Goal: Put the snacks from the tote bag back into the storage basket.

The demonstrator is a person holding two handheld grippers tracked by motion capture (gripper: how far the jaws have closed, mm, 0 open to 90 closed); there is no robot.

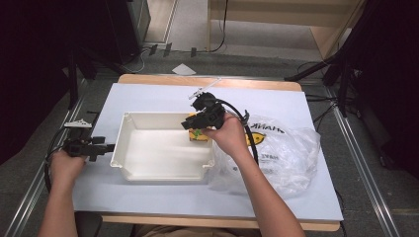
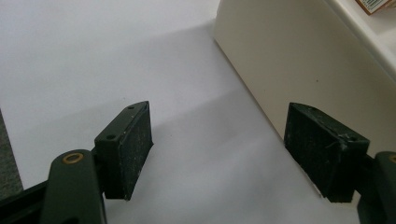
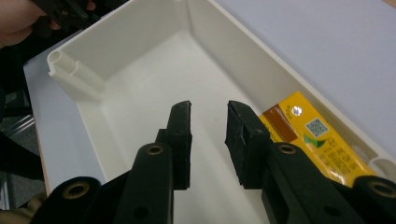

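At table centre sits a white plastic bin [image 1: 163, 148], open top, long axis running left-right in the high view. Yellow packet [image 1: 198, 135] lies inside it, tucked against the far-right corner of the bin, resting partly up the wall; in the right gripper view the packet [image 3: 317, 140] sits just right of the fingers and alongside the right one, long axis running along the bin's wall. Packet is flat, bright yellow, with a brown band, a green mark, small print and a QR-type label; reads as a light, thin sachet.

Right gripper [image 1: 197, 118] hovers over that corner, right hand [image 1: 228, 133] nearest the packet by far. Its fingers [image 3: 181, 140] are parted with a narrow gap, nothing between them. Judgement: packet just released into the bin, or about to be picked; cannot tell which.

Left gripper [image 1: 101, 146] rests on the table just beside the bin's left wall, fingers [image 2: 128, 149] spread wide, empty, one finger close to the wall [image 2: 299, 60].

Crinkled clear plastic bag [image 1: 281, 153] lies right of the bin.
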